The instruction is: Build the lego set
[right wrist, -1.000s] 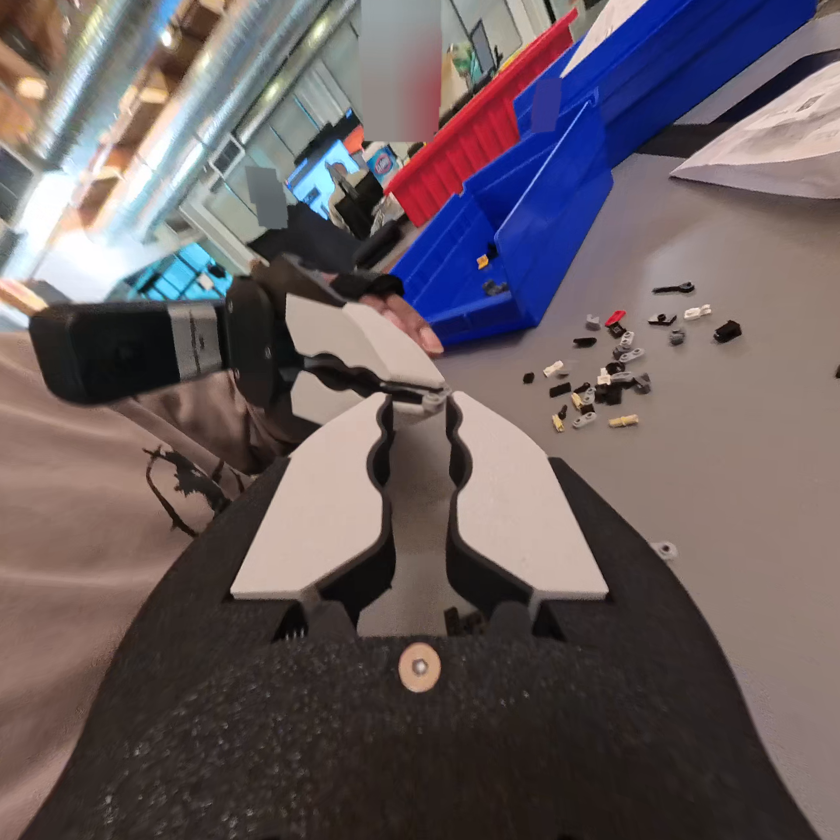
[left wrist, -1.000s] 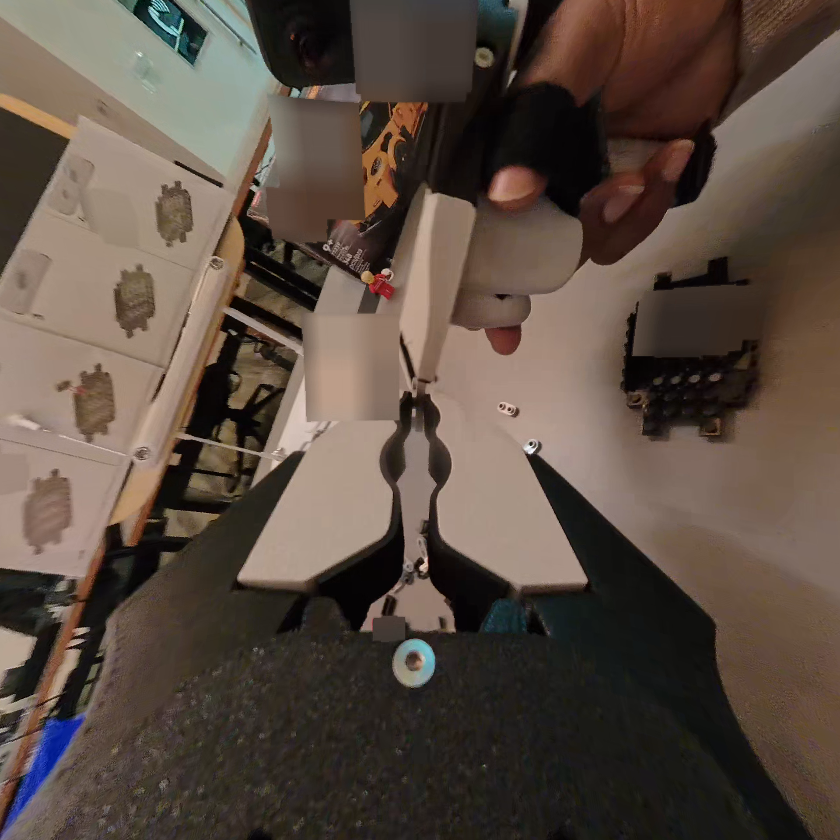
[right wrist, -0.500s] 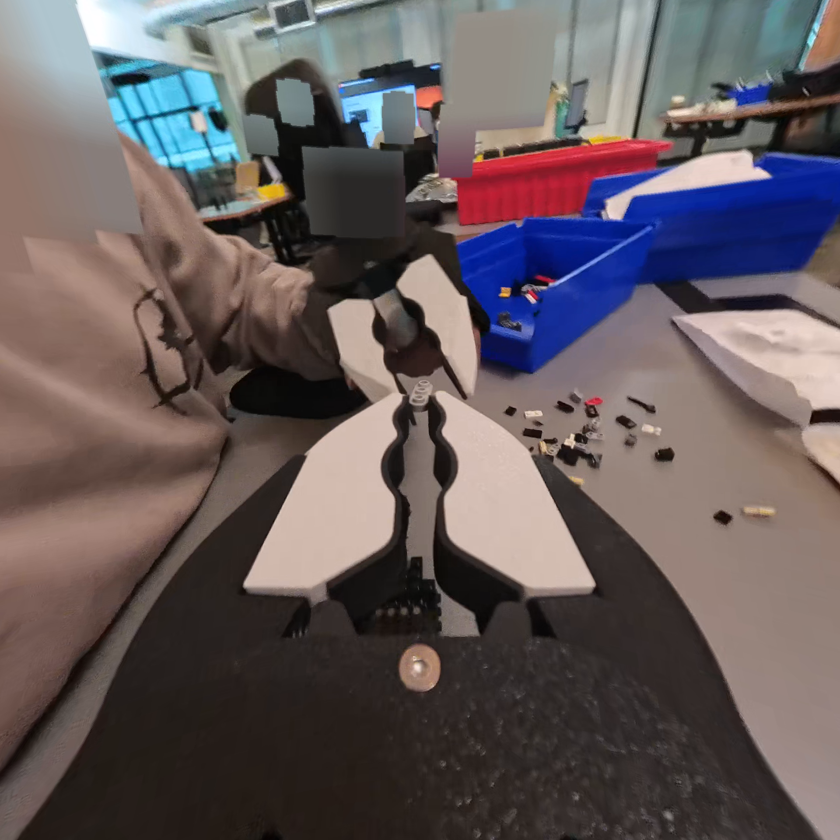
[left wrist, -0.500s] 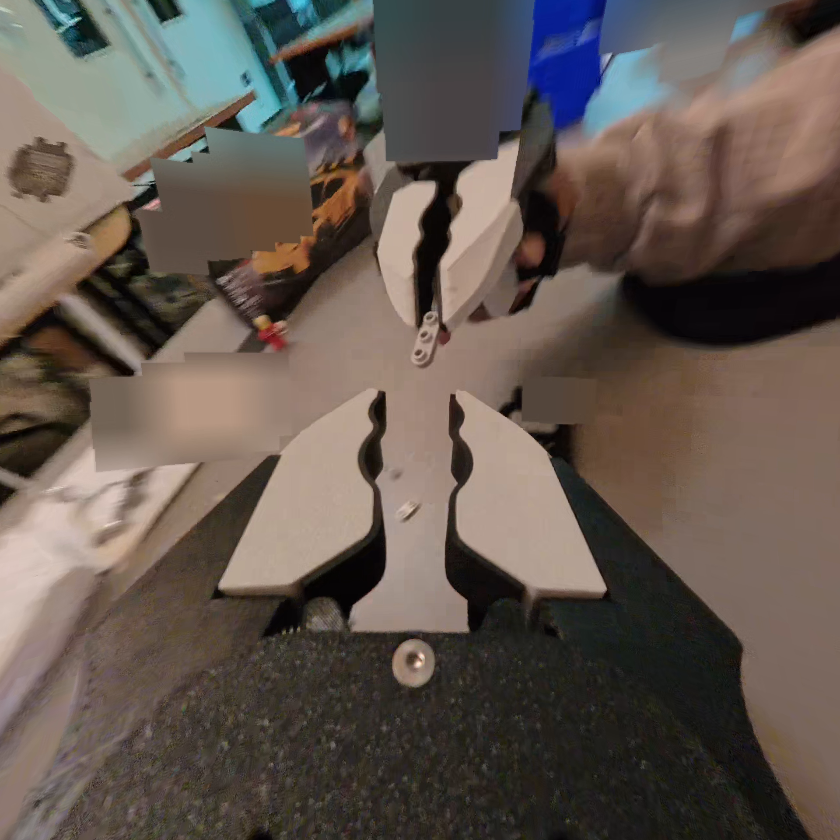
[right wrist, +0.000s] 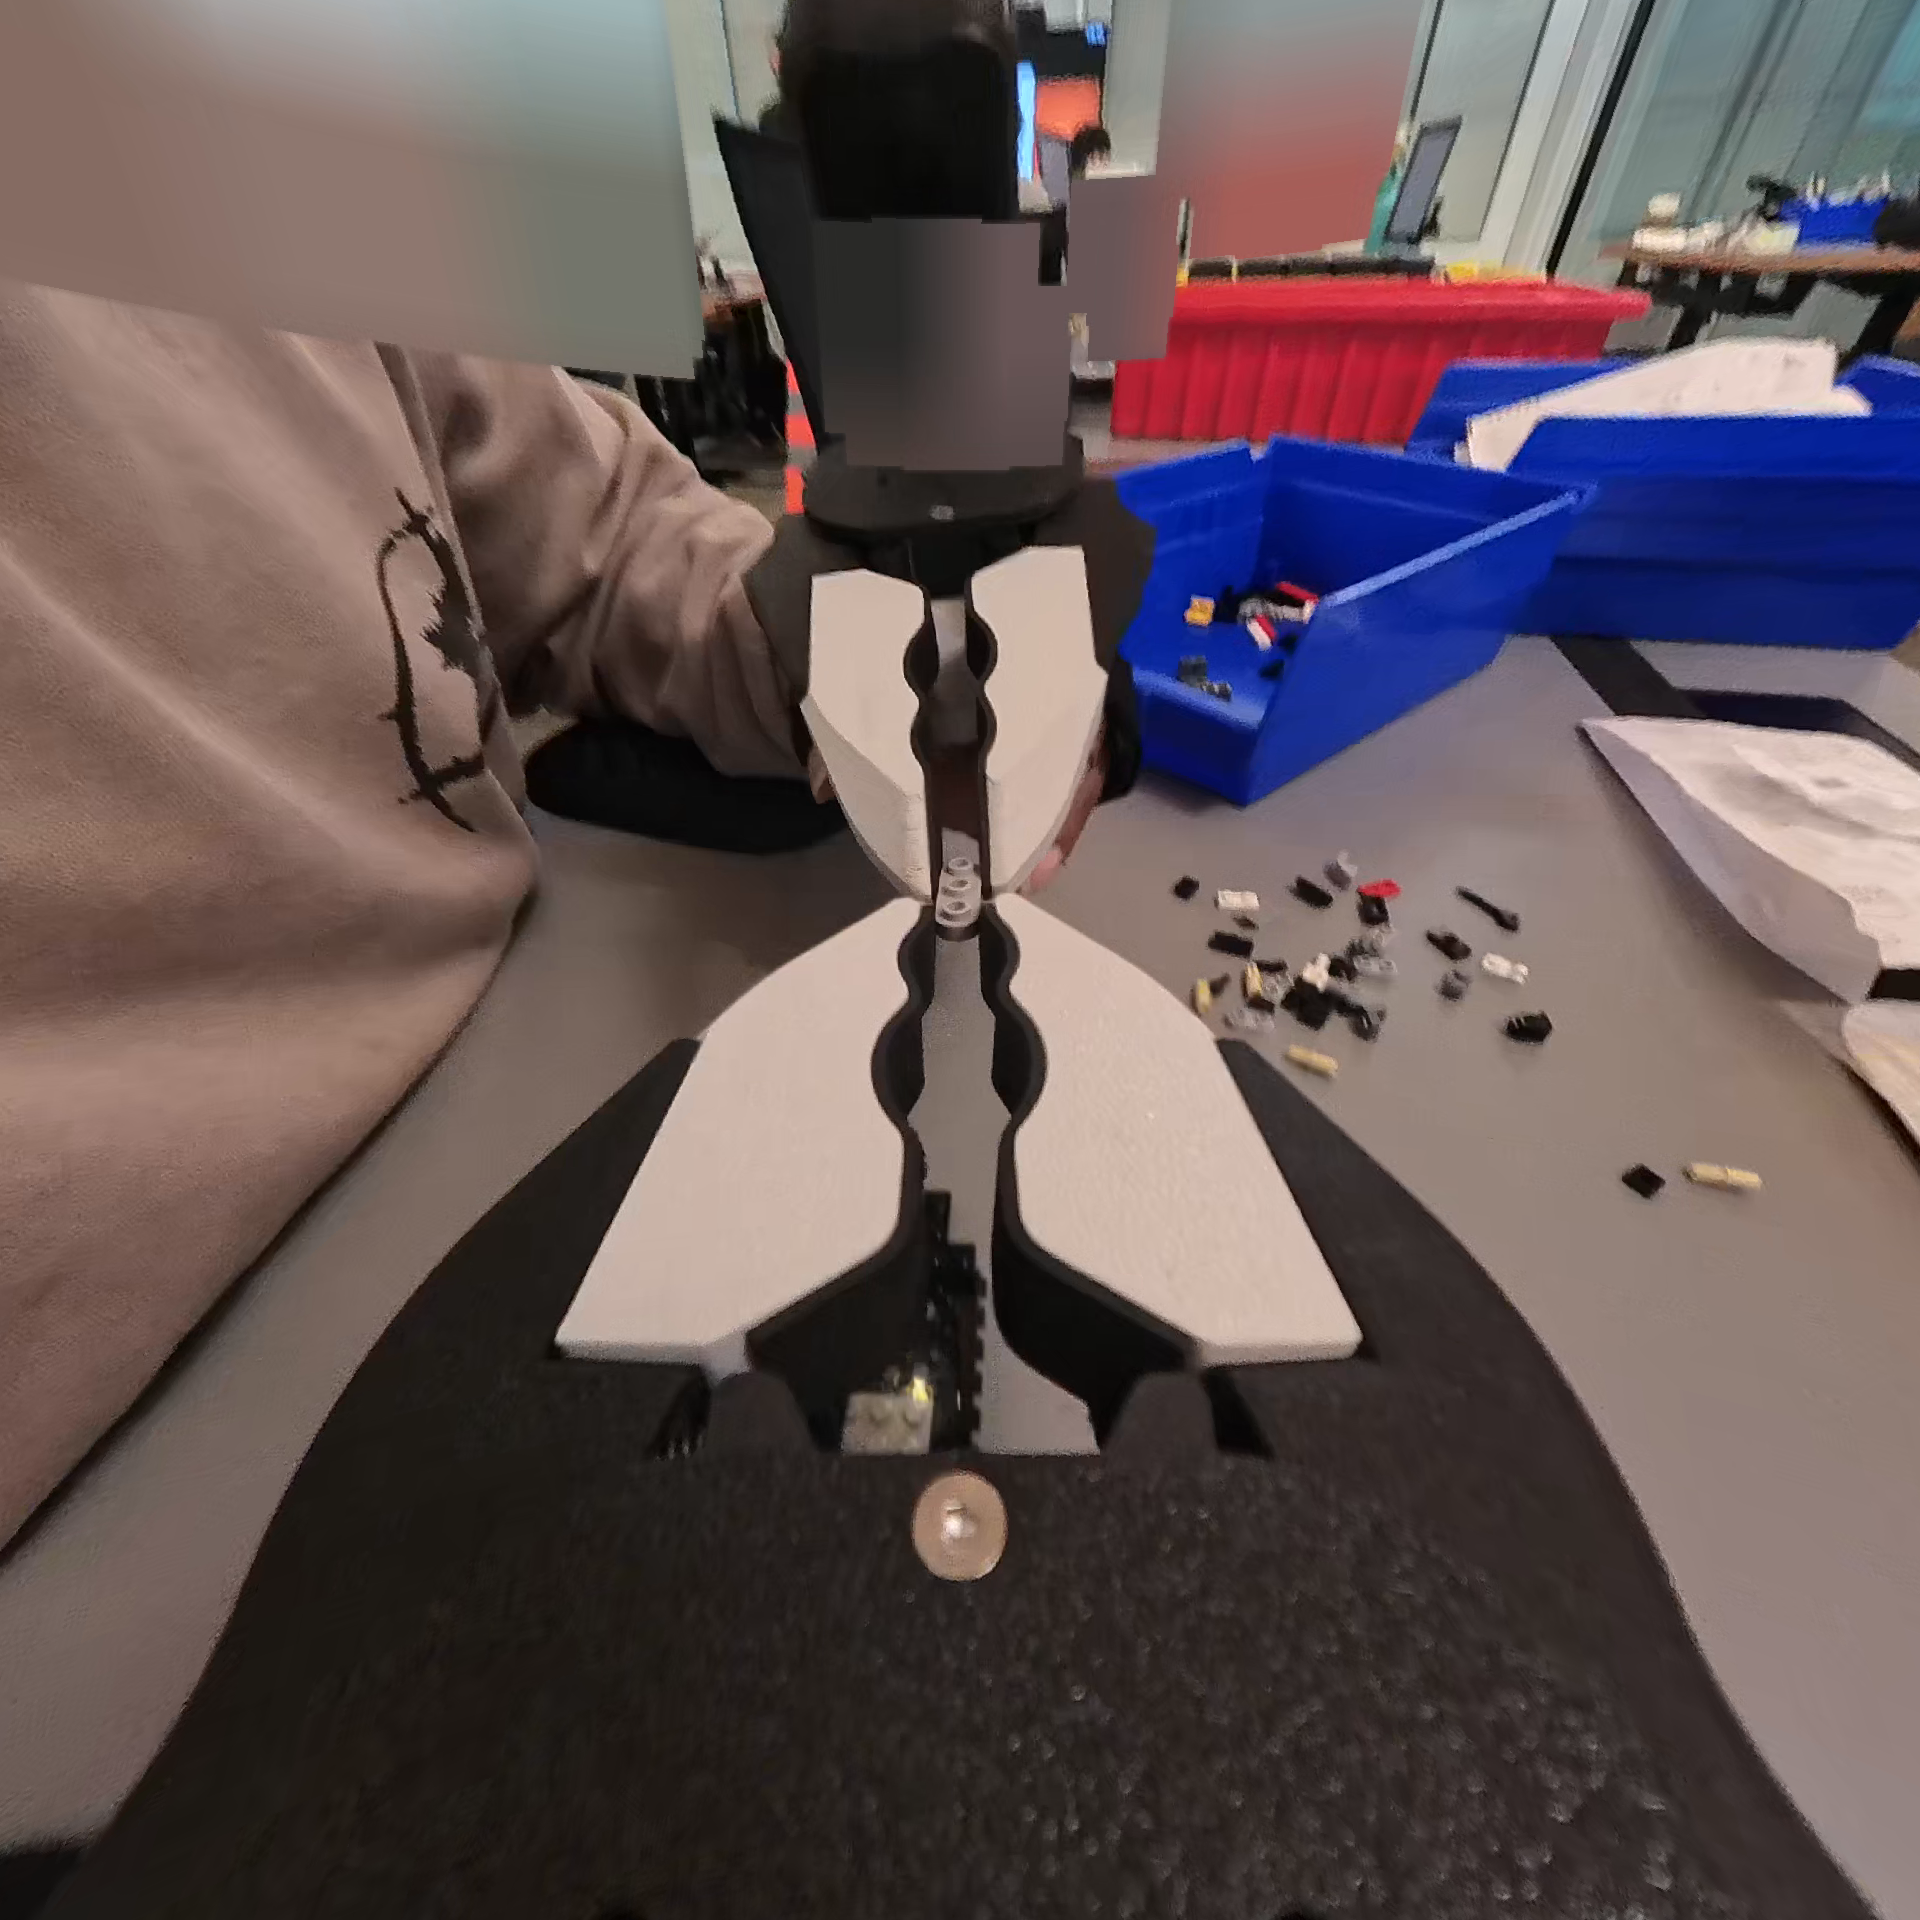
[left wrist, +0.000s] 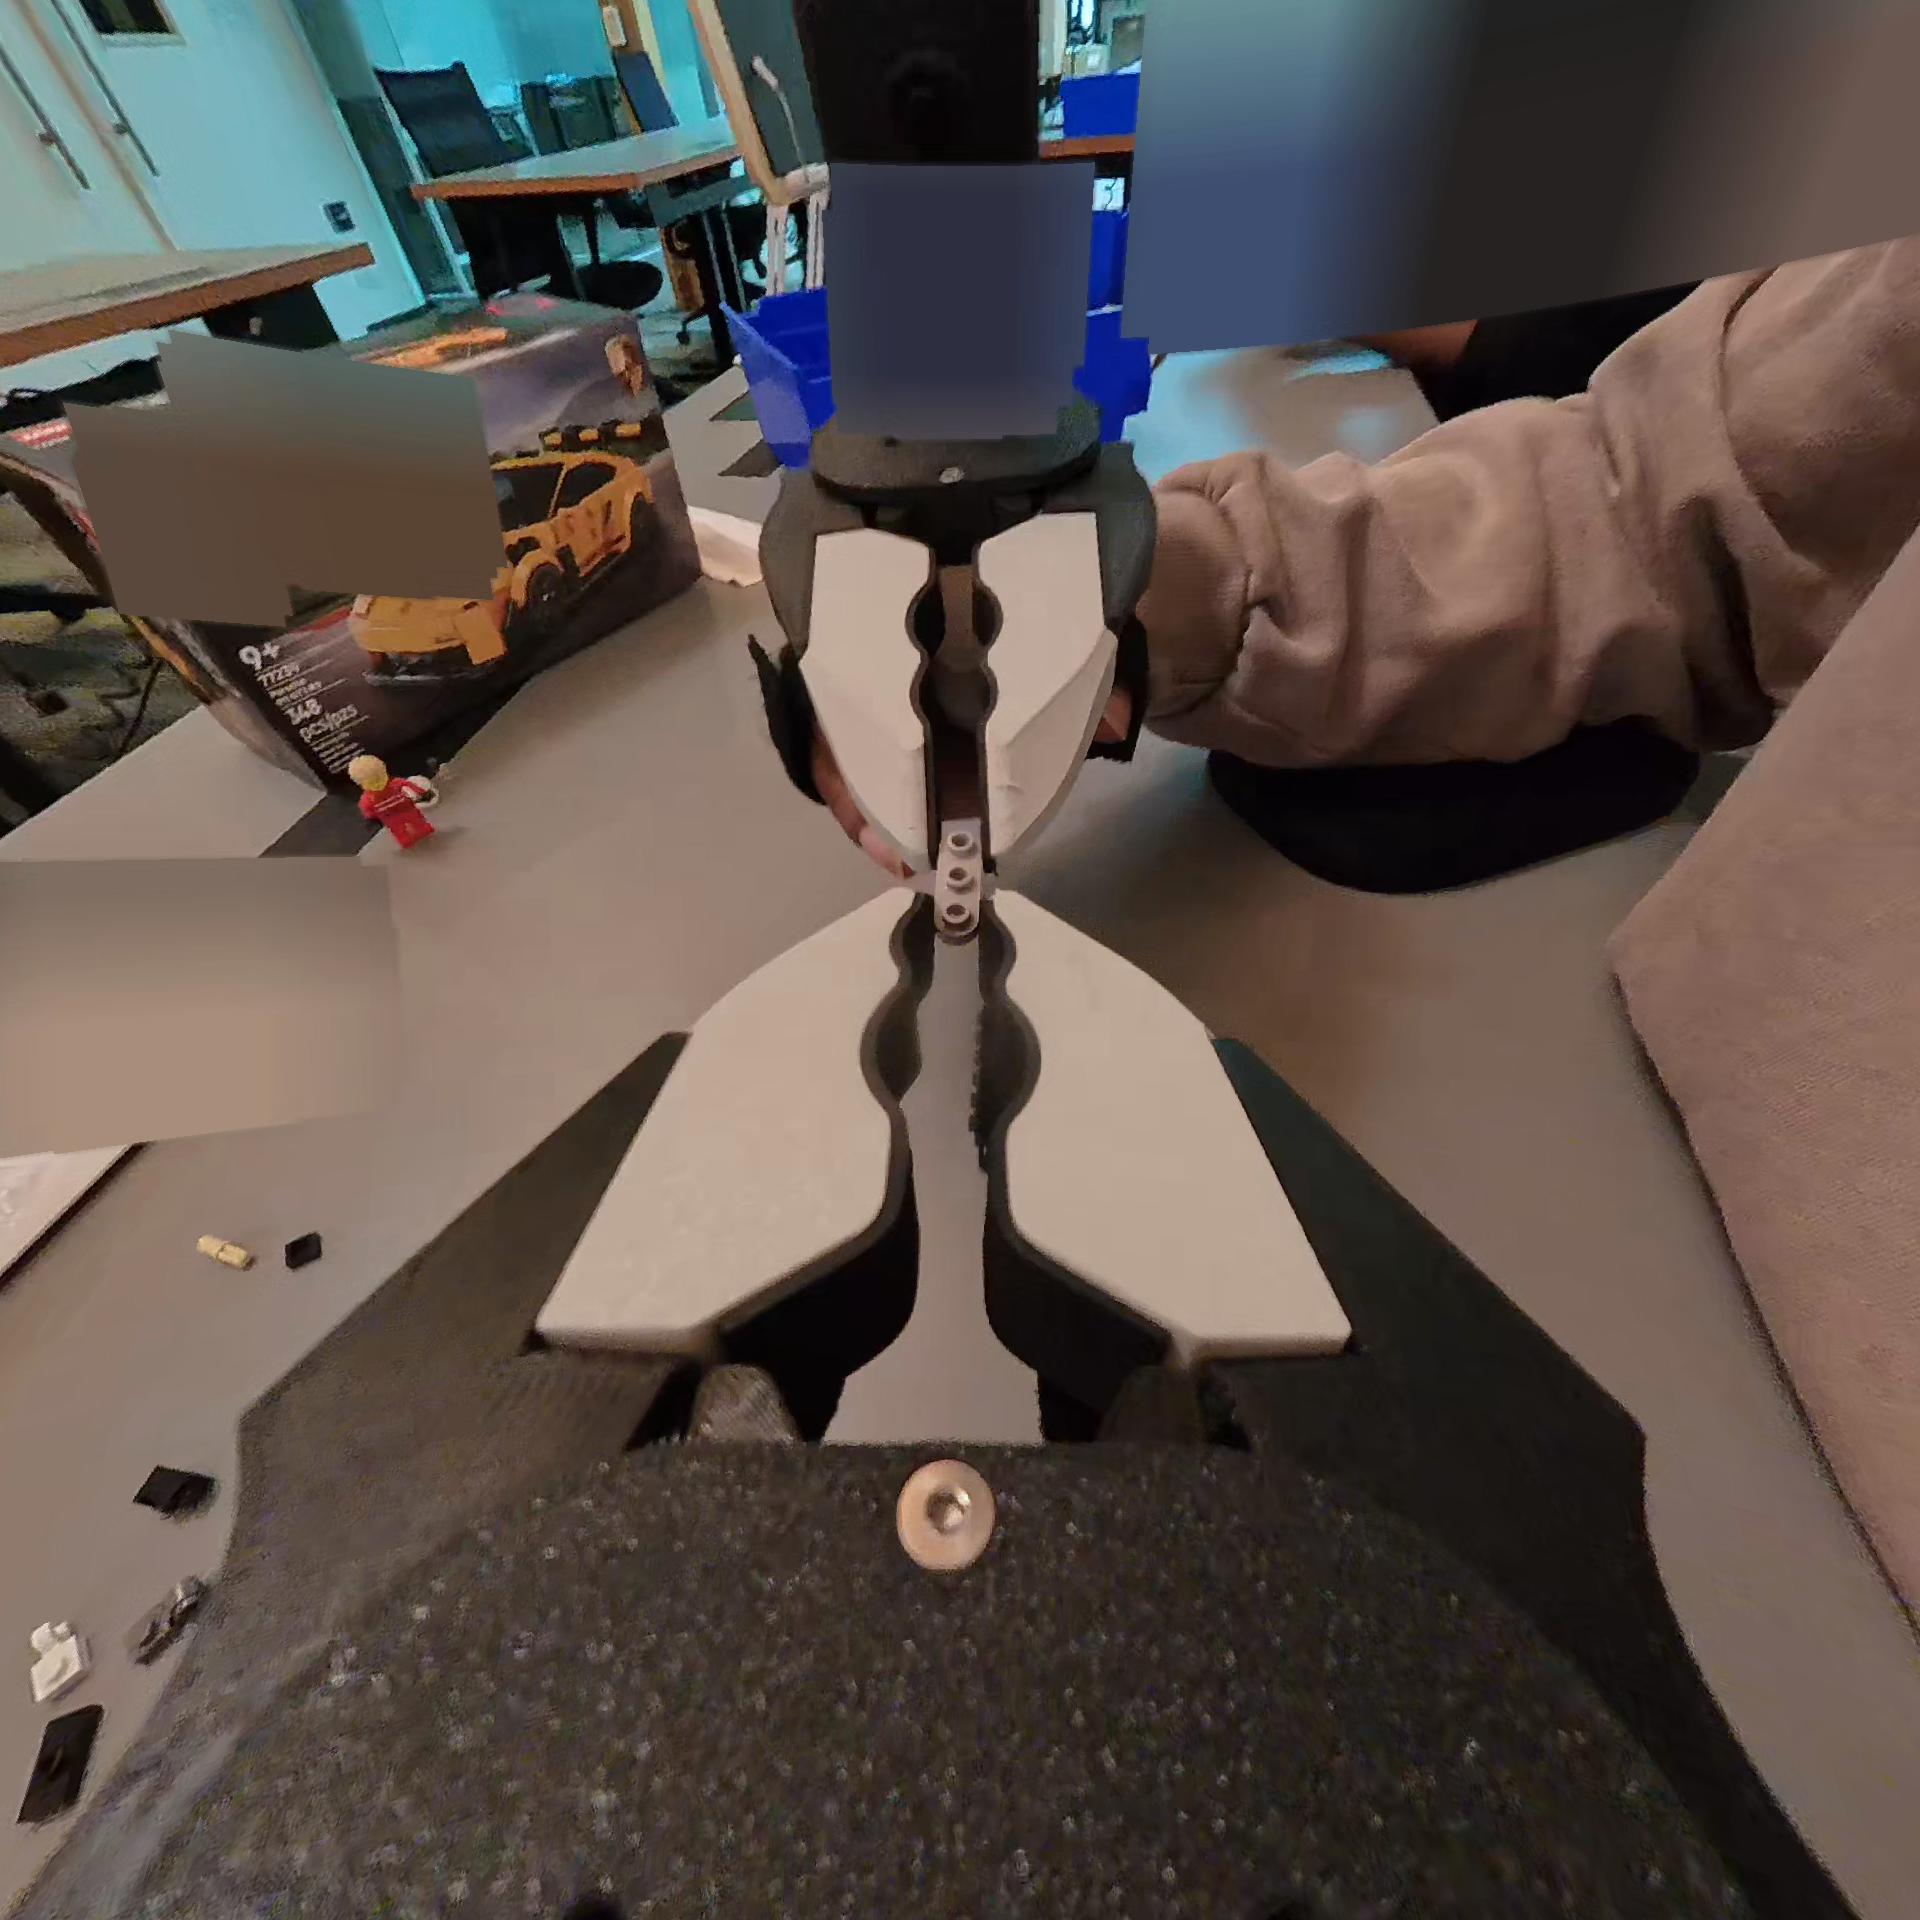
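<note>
A: Claw states?

B: The two are tip to tip above the bench (left wrist: pixel 1351 1018). A small light grey lego plate (left wrist: pixel 958 878) with three studs sits between both sets of tips. Left claw (left wrist: pixel 948 925) is narrow, tips pinched on the plate's near end. Right claw (right wrist: pixel 956 920) is the same from its own camera, narrow and closed on its end of the plate. Both appear to grip it; can't tell which one carries the load.

A: Plate touching the bench?

B: No, held in the air, long axis running from one claw into the other.

A: Rest of the parts?

B: Right wrist view: a loose pile of small pieces (right wrist: pixel 1340 966), black, grey, white, tan and one red, on the bench right of the claws. A blue bin (right wrist: pixel 1340 613) behind it holds more pieces. White paper bag (right wrist: pixel 1766 831) near the right edge. A black studded build (right wrist: pixel 945 1309) shows under the right claw, seen through the gap between its fingers.

A: Left side?

B: Left wrist view: set box (left wrist: pixel 540 582) with a yellow car on it toward the far left edge, a red minifigure (left wrist: pixel 393 802) standing just in front of it. A few stray pieces (left wrist: pixel 223 1252) near the left edge. Beige sleeve (left wrist: pixel 1507 551) comes in from the right behind the other claw.
</note>
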The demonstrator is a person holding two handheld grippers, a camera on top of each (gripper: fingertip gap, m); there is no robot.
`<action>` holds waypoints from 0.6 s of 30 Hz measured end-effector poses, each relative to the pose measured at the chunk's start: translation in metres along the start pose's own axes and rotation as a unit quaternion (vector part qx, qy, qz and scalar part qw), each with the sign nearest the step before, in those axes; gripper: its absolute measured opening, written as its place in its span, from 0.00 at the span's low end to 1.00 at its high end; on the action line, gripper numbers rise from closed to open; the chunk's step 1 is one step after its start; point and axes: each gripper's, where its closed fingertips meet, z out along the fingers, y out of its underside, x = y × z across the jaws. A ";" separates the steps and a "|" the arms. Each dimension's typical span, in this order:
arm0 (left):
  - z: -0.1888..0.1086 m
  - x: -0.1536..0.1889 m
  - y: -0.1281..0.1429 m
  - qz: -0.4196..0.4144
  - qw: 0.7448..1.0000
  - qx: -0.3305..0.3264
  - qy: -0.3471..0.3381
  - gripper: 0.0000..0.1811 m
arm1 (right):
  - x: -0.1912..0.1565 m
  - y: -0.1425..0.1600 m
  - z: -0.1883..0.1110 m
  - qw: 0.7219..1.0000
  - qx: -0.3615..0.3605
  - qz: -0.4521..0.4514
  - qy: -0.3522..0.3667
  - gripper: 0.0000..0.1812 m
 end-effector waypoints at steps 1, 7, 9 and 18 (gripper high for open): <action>0.001 -0.002 0.005 0.001 1.000 -0.006 -0.003 0.04 | 0.002 0.005 0.000 1.000 -0.020 0.000 0.006 0.04; 0.009 -0.010 0.026 0.002 0.999 -0.041 -0.012 0.04 | 0.009 0.027 0.000 0.991 -0.121 -0.027 0.044 0.09; 0.011 -0.008 0.029 0.001 0.999 -0.045 -0.007 0.04 | 0.013 0.034 0.003 0.988 -0.140 -0.033 0.057 0.06; 0.013 -0.006 0.049 -0.016 0.997 -0.077 0.000 0.08 | 0.018 0.066 -0.017 0.977 -0.208 -0.025 0.044 0.04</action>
